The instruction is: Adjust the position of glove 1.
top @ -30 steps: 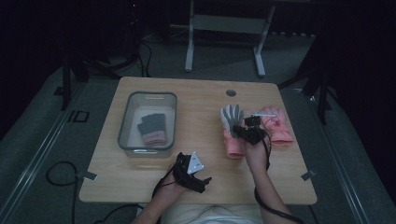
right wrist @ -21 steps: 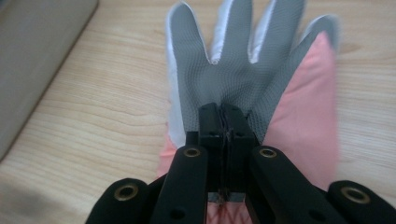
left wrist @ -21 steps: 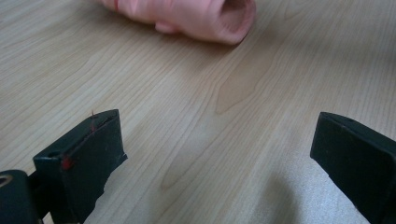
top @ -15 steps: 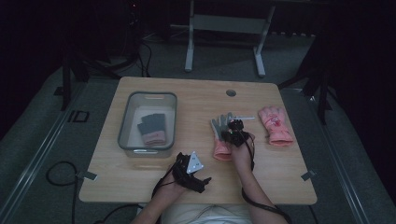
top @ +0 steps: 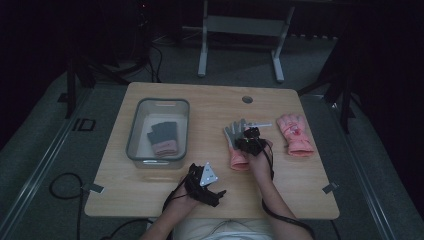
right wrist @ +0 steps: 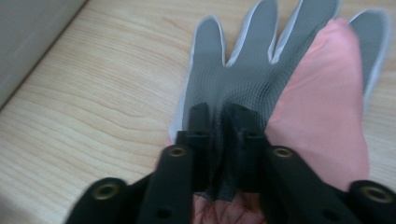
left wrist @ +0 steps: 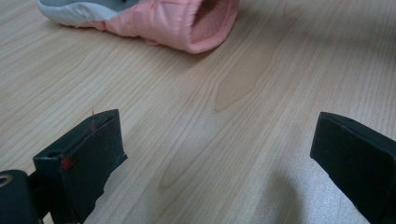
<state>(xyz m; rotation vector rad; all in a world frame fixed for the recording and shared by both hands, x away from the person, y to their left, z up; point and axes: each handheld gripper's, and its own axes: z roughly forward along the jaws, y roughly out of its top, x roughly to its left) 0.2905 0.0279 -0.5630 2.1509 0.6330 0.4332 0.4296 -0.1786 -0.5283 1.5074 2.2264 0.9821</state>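
Pink-and-grey glove [right wrist: 275,88] is lying on the wooden table [top: 210,107]; right gripper [right wrist: 219,116], jaws just easing apart, is pinching its palm fabric. Left gripper [left wrist: 215,154] is standing wide apart.

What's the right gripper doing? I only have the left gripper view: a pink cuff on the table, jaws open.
Observer: The right gripper is down on the grey-palmed glove. A fold of the grey palm stands between its jaws, which have just been opening.
Operator: Is that glove's mate on the table?
Observer: Yes. In the high view a second pink glove lies flat to the right of it, apart from it and with no gripper on it.
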